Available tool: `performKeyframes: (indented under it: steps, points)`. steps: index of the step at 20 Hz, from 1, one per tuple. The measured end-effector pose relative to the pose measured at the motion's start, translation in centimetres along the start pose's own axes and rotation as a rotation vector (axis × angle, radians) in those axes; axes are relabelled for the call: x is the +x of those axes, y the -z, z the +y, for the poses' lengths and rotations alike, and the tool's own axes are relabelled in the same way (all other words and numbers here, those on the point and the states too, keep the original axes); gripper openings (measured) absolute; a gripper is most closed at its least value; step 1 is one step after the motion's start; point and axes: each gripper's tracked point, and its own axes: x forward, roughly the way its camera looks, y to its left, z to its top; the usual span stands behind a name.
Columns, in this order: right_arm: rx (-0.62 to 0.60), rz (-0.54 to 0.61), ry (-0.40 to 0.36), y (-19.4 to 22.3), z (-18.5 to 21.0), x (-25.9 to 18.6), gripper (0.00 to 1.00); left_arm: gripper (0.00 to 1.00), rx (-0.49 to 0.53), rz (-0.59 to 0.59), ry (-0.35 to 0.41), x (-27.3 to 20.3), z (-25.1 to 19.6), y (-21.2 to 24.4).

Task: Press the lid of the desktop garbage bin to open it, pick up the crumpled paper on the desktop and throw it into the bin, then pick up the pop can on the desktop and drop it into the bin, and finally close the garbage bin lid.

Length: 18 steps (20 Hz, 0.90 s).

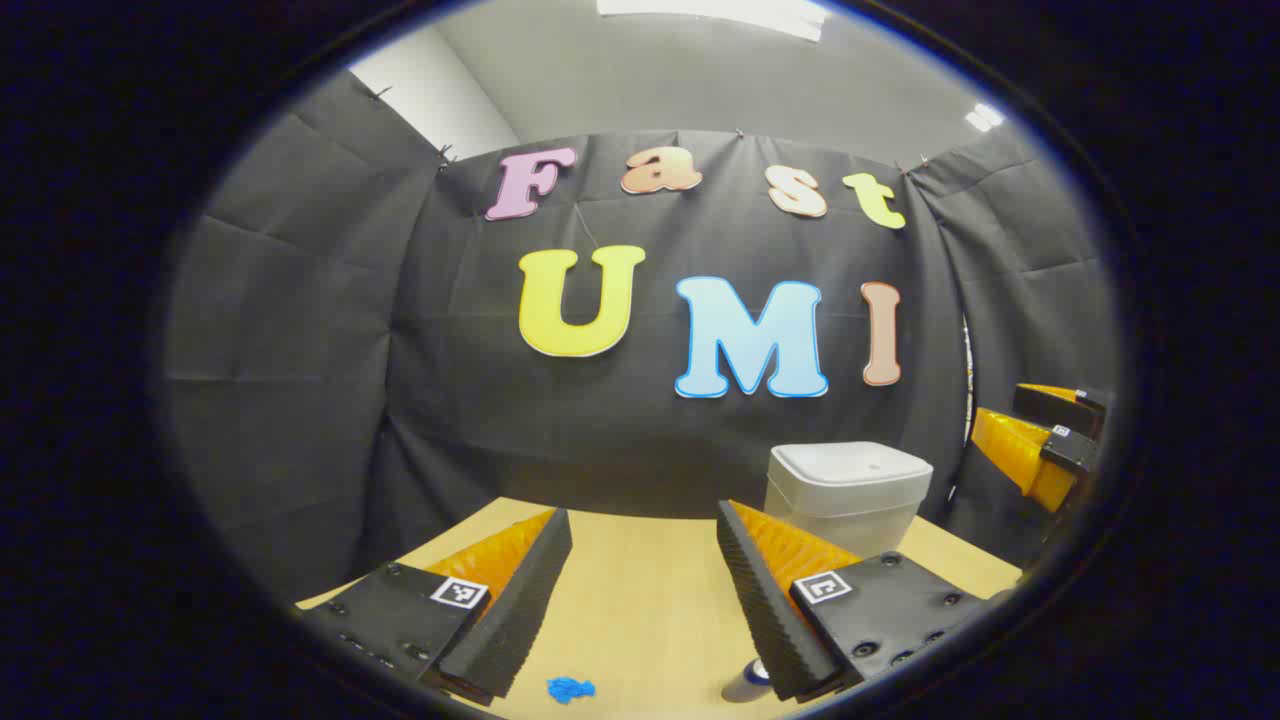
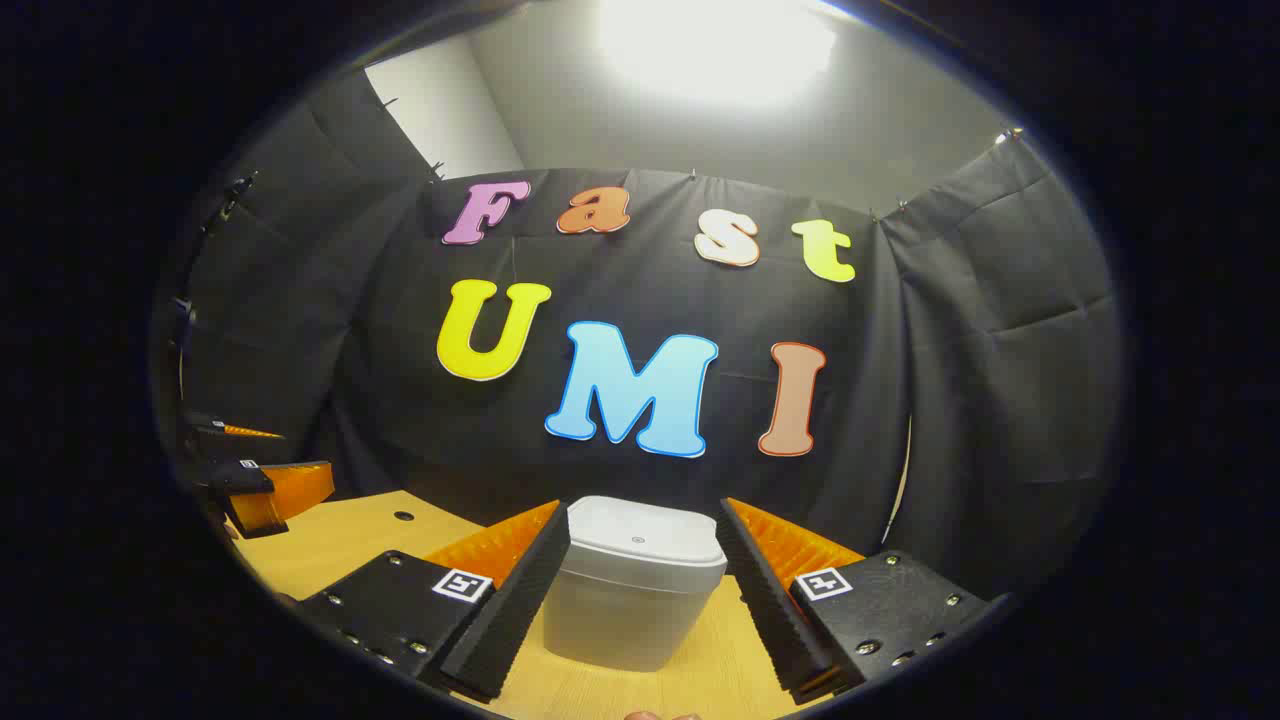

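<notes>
Your left gripper [image 1: 640, 600] is spread wide and holds nothing, up above the wooden table [image 1: 640, 560]. Low between its fingers lies the blue crumpled paper [image 1: 570, 688], and the pop can [image 1: 745, 682] peeks out by one finger. Your right gripper [image 2: 640, 600] is wide too. The garbage bin [image 2: 635, 585] stands between its fingers, lid [image 2: 645, 540] down.

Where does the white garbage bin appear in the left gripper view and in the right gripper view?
Left gripper view: garbage bin at lower right, beyond its right finger, lid shut.
Right gripper view: garbage bin at bottom centre, framed between the open fingers.
Shared landmark: the wooden table under the bin.
</notes>
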Motion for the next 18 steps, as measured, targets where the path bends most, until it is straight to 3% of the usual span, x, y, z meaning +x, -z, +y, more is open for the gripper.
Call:
performKeyframes:
  steps: [8, 11, 18]
  points:
    - [0.066, 0.074, 0.051, 1.1, 0.5, -0.9, 0.95, 0.96, 0.047, -0.009, 0.048, 2.3, 0.3, -1.5]
    - [0.09, 0.096, 0.045, 1.5, 1.1, -1.3, 0.95, 0.96, 0.012, -0.006, 0.072, 2.7, 0.1, -1.5]
    - [0.051, 0.129, 0.067, 1.8, 0.2, -1.7, 0.95, 0.96, 0.012, -0.015, 0.067, 3.2, 0.4, -1.3]
